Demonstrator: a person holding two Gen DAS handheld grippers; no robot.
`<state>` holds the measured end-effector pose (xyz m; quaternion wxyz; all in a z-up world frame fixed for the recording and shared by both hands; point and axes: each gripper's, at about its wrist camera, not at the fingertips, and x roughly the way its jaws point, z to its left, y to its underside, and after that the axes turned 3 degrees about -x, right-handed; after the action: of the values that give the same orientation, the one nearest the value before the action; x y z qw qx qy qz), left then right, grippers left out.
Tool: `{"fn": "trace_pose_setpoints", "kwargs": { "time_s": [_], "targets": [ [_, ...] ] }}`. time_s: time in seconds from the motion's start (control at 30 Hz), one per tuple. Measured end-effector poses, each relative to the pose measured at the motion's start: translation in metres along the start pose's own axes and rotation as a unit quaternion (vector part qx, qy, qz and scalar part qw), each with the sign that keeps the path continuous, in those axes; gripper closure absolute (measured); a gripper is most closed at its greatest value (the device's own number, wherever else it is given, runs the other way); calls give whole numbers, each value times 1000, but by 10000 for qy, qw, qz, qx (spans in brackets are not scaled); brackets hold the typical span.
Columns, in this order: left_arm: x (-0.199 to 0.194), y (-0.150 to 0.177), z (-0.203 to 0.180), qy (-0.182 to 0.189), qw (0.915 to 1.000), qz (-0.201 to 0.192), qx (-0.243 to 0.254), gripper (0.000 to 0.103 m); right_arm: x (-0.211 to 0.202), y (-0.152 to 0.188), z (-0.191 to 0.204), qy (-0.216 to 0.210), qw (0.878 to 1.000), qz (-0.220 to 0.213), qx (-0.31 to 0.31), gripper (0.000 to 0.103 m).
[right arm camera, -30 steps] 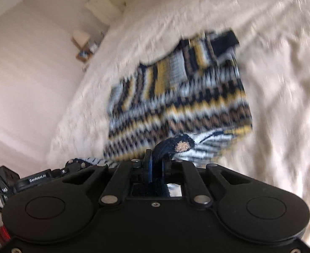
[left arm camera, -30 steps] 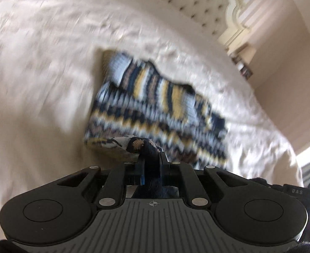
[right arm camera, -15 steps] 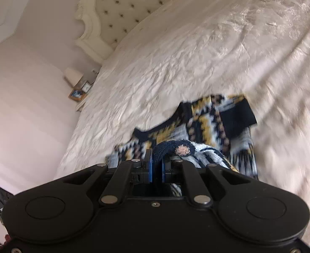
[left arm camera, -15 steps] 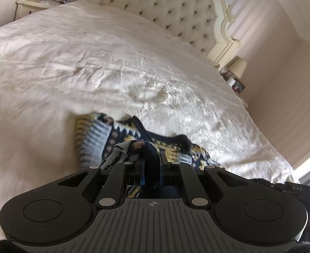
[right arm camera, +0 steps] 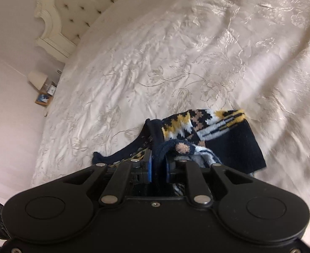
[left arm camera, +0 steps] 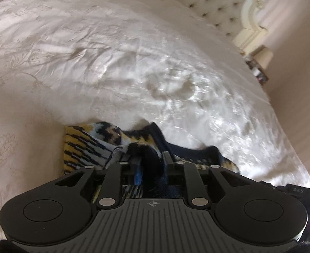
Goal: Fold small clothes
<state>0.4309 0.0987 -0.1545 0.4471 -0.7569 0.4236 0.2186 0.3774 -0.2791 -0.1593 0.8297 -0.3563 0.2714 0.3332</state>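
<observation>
Both grippers, left (left arm camera: 148, 158) and right (right arm camera: 159, 162), pinch knit folds of the sweater (right arm camera: 207, 130), which lies bunched on the bedspread (right arm camera: 176, 52) well short of the headboard (right arm camera: 81, 4). Judged best: lower the 2 corners level, aligned, before letting go.

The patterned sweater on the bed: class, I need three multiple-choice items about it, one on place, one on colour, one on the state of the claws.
1. Where does the sweater lie?
A. on the cream bedspread
B. on the nightstand
C. on the floor

2. What colour is the sweater's neckband and cuff?
A. red
B. dark navy
C. green

3. How do the left claw and right claw stand?
A. both wide open, clear of the knit
B. only the left one grips
C. each shut on a fold of the sweater

Answers: 1 A, bedspread shows all around the knit; 2 B, its plain bands look navy; 3 C, knit is pinched between each pair of fingers.
</observation>
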Motion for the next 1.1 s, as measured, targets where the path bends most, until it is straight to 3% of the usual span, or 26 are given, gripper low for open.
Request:
{"fn": "trace_pose_setpoints", "kwargs": {
  "time_s": [0.03,0.1,0.13,0.37,0.47,0.77,1.03,1.07,1.1],
  "targets": [
    [2,-2,1,-83,9999,-44,-48,70,5,-3,0,3,10000,34,-15,69],
    [1,-7,4,-188,9993,-234,-200,66,14,-10,-1,20,9999,86,-81,47],
    [0,-10,5,-233,9989,-321,-268,64,17,-14,-2,-10,9999,110,-91,44],
    [0,-30,-2,-491,9978,-443,69,59,25,-39,-6,-92,9997,-55,-236,43],
    [-1,-25,-5,-561,9971,-273,428,50,22,-40,-10,21,9989,-56,-473,43],
    [0,32,2,-826,9882,496,1188,48,6,-2,-24,436,9916,285,-1181,43],
    [-1,53,13,-911,9840,694,1362,47,5,30,-28,628,9829,591,-1624,40],
    [0,53,13,-918,9836,718,1379,47,6,31,-28,635,9818,635,-1671,42],
    [2,52,14,-933,9829,747,1400,48,8,31,-27,659,9809,679,-1700,50]
  ]
}}
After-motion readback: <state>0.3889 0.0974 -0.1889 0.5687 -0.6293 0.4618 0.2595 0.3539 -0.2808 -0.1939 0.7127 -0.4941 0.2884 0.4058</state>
